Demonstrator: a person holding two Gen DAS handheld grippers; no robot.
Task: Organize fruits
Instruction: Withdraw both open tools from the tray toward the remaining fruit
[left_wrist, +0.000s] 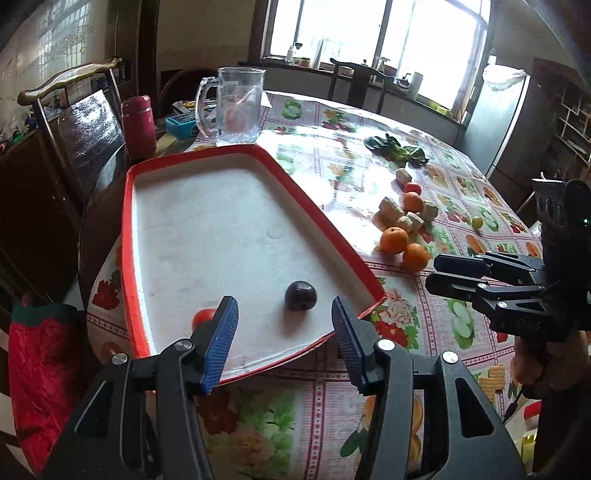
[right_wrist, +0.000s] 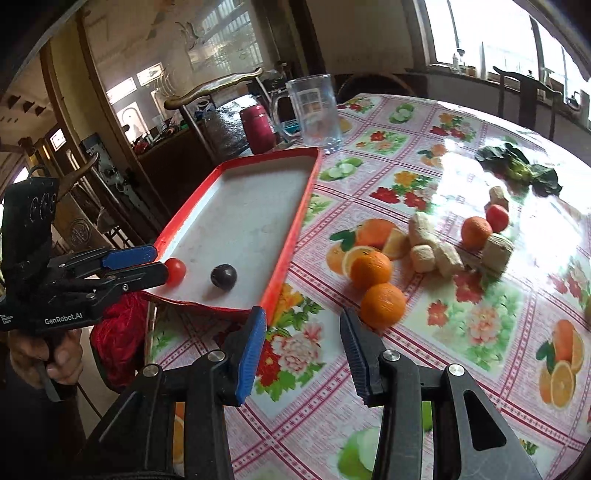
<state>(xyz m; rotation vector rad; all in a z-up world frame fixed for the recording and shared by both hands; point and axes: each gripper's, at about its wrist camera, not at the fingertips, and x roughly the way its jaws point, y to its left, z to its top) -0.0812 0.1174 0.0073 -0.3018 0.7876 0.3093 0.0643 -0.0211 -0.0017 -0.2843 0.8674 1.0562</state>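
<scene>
A red-rimmed white tray holds a dark plum and a small red tomato at its near end. My left gripper is open over that end, with the tomato by its left finger. On the flowered tablecloth lie several oranges, pale banana pieces, another tomato and a small yellow-green fruit. My right gripper is open and empty, just short of the nearest orange.
A glass mug and a red flask stand beyond the tray's far end. Dark leafy greens lie farther back. Wooden chairs stand at the table's left edge.
</scene>
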